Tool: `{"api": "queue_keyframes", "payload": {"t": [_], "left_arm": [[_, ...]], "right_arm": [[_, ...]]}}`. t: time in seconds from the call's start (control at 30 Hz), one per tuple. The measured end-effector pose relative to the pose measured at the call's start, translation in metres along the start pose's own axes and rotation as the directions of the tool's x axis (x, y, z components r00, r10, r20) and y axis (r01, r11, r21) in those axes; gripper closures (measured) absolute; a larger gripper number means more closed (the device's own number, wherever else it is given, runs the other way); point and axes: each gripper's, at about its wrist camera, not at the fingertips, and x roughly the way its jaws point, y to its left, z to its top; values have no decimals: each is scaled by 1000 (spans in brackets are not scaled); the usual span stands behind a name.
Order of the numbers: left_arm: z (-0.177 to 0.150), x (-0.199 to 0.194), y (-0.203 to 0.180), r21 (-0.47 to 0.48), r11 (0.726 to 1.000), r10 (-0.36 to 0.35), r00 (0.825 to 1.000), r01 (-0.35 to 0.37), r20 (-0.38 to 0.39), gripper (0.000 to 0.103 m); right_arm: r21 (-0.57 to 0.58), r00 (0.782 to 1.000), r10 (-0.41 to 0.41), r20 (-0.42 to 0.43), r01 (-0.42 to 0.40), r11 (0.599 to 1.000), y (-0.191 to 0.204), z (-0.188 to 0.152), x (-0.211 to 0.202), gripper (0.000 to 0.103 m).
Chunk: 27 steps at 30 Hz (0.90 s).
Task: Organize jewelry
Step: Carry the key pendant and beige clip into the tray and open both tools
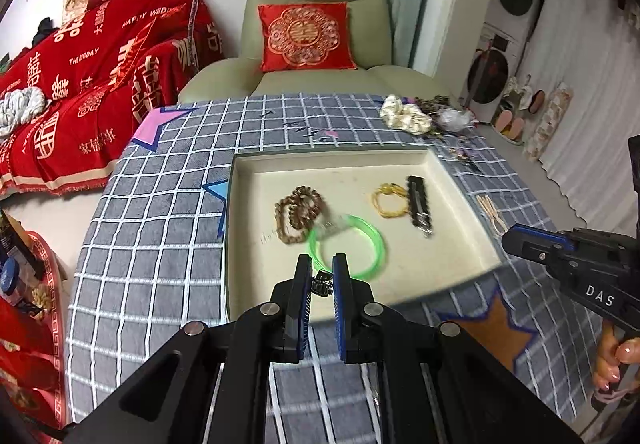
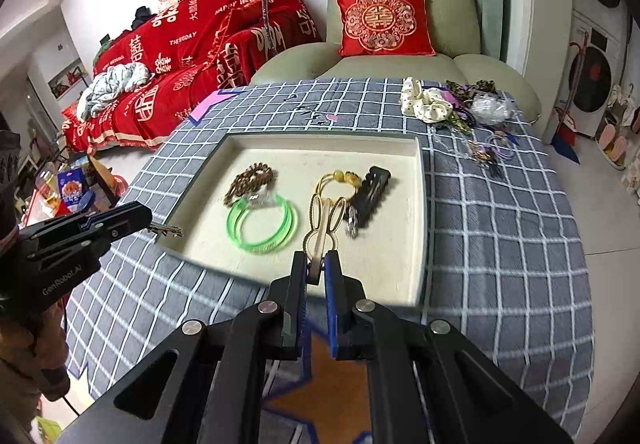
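Note:
A cream tray lies on the checked tablecloth. In it are brown bead bracelets, green bangles, a yellow cord bracelet and a black hair clip. My left gripper is shut on a small metal chain piece over the tray's near left edge. My right gripper is shut on a beige rabbit-shaped hair clip above the tray's near side.
A pile of scrunchies and loose jewelry lies at the table's far right. A green armchair with a red cushion stands behind the table, and a red-covered sofa is to the left.

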Motion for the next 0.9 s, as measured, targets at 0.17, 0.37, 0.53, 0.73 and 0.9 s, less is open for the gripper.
{"api": "queue_keyframes", "payload": {"t": [0.17,0.37,0.53,0.73,0.9], "left_arm": [[11,40,7,-7,1000,26,999,-27,-38,84],[10,76,13,-8,999,43,996,-44,-82,84],[8,92,15,5,998,55,994,-55,-97,84],[3,105,15,12,998,70,989,-69,-130,84],[0,109,11,30,995,100,984,-97,-147,84]], "right_arm": [[3,999,-3,-34,3,1000,-3,18,40,94],[11,997,2,-79,-1,1000,-5,23,81,94],[20,994,4,-110,-2,1000,-7,21,103,94],[20,990,8,-144,-5,1000,-4,16,118,94],[26,986,4,-166,0,1000,-3,14,124,94]]}}
